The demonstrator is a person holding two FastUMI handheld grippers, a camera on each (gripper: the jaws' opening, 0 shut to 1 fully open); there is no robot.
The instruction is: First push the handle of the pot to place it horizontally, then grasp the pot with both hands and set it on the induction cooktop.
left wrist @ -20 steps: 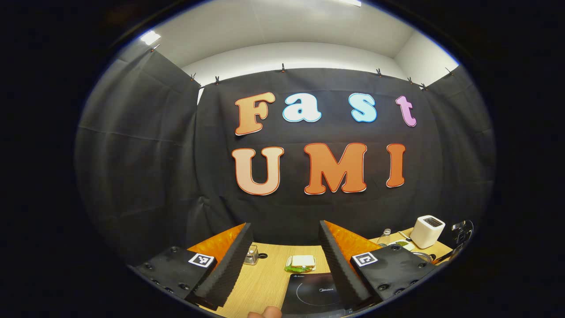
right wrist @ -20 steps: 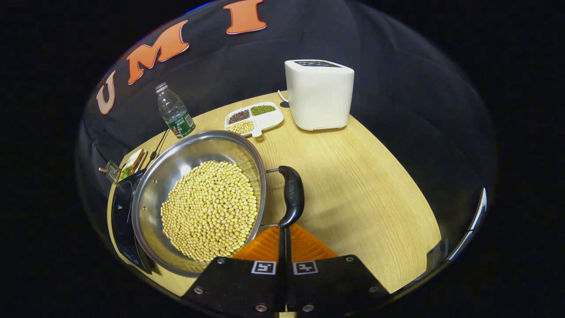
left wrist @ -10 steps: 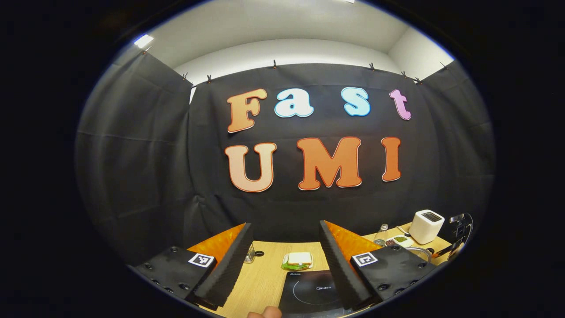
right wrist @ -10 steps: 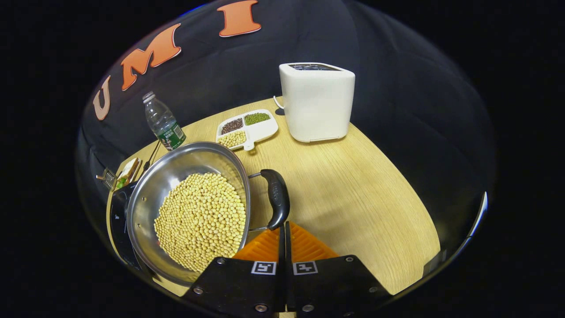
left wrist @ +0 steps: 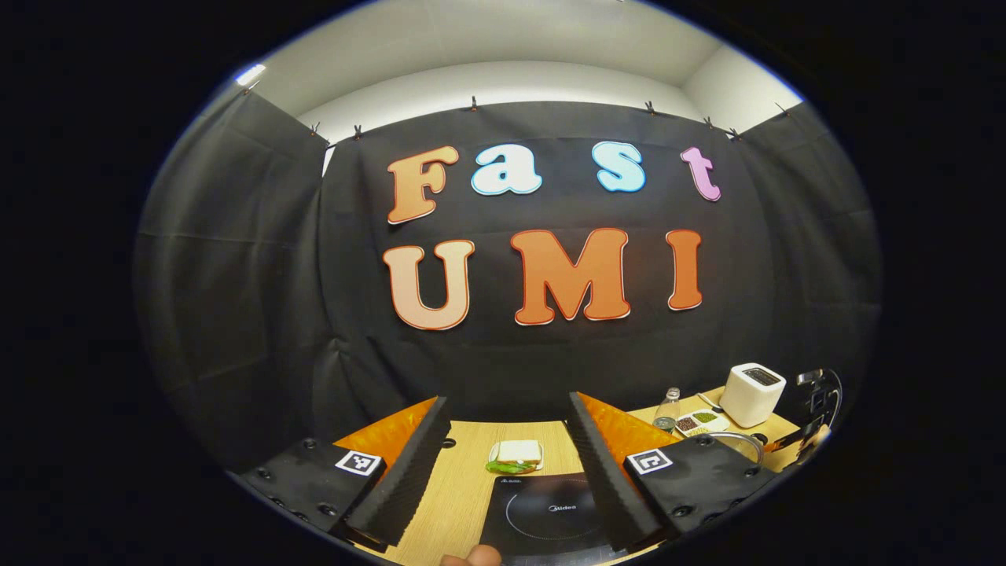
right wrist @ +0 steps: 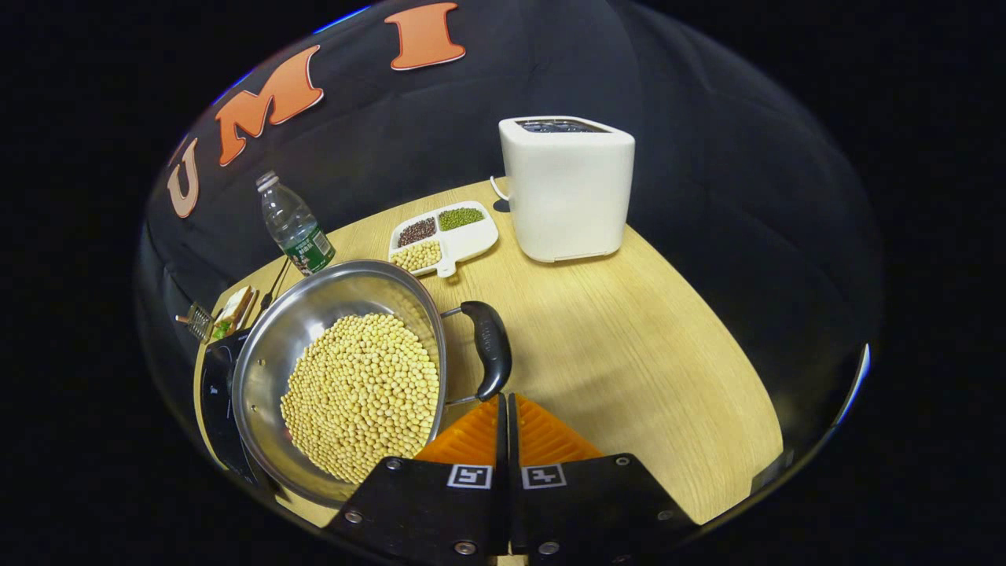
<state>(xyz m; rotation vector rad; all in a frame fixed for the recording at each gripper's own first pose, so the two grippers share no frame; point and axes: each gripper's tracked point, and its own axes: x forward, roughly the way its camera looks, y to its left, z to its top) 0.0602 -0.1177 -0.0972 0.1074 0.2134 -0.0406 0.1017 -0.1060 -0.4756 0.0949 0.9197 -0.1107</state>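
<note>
Fingers (left wrist: 409, 472) of our left gripper (left wrist: 503, 440) stand wide apart, holding nothing, above the near edge of the worktop (left wrist: 464, 487), with the induction cooktop (left wrist: 550, 515) just beyond them and a sandwich plate (left wrist: 516, 455) farther off. Further right, our right gripper (right wrist: 504, 409) has its fingers (right wrist: 471, 428) pressed together, tips just beside the near end of the black handle (right wrist: 489, 346) of the pot (right wrist: 314, 306). We see the pot, full of soybeans (right wrist: 361, 393), partly overlapping the cooktop at its left, with a bottle (right wrist: 295, 226), divided dish (right wrist: 444, 234) and white appliance (right wrist: 567, 187) beyond.

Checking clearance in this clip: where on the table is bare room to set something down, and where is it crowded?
Bare wood runs right of the pot handle, in front of the toaster. Another bare strip lies left of the cooktop. It is crowded where the bottle and bean tray stand behind the pot.
</note>
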